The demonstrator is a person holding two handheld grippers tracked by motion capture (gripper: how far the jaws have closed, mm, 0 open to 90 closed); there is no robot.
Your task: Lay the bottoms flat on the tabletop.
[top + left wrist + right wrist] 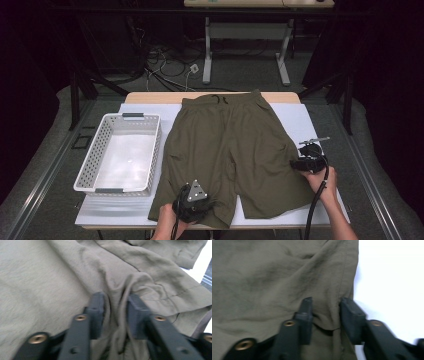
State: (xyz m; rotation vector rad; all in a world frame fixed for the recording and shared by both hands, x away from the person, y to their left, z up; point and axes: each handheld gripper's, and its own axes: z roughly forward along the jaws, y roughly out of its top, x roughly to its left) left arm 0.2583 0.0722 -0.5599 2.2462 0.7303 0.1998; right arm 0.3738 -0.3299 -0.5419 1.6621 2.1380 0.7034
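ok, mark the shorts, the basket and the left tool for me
shorts (225, 135), high view, on the flat front cloth below the waistband
basket (99, 189), high view, on the near rim
left tool (115, 312), left gripper view, midway between its tips, where cloth is bunched

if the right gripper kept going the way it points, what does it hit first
The olive shorts: the right gripper already has their side edge bunched between its jaws, so more of that cloth lies ahead. Whether the pads pinch it yet is unclear.
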